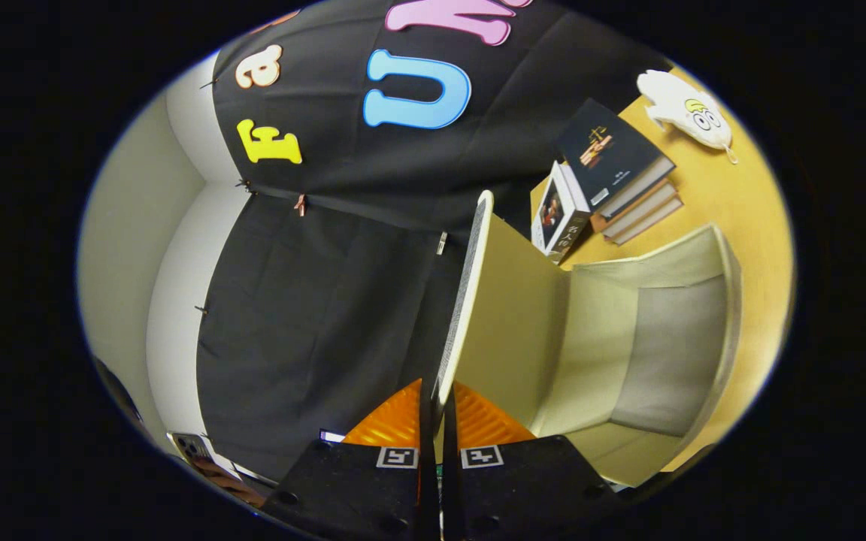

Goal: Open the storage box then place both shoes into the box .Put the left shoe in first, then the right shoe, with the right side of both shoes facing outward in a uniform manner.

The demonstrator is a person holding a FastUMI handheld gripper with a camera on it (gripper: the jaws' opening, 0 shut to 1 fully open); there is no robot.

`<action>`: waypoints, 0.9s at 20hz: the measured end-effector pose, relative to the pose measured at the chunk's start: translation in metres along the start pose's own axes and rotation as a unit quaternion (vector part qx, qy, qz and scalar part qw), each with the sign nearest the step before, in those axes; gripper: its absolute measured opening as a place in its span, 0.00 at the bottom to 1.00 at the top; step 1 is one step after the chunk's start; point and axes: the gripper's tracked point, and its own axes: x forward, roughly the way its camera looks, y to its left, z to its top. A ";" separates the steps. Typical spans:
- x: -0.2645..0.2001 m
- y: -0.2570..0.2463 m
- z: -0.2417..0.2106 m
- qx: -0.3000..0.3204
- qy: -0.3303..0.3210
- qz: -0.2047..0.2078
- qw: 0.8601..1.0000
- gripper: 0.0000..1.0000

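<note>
Hand-held gripper (437, 421) pinches box lid (464, 293) edge.

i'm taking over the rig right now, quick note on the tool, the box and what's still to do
Tool: shut on the lid of the storage box, both orange fingers pinching the lid's edge.
Box: on the yellow table, lid swung open, inside bare.
Beyond the box: a stack of books and a white plush toy.
Done: box opened.
Left: release the lid, then put the left shoe in, then the right, right sides facing outward.
</note>
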 end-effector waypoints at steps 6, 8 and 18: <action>0.057 0.006 -0.028 -0.012 0.029 -0.009 0.999 0.29; 0.071 0.003 -0.033 -0.018 0.033 -0.017 0.999 0.68; 0.028 0.011 -0.016 -0.009 -0.003 -0.033 0.999 0.95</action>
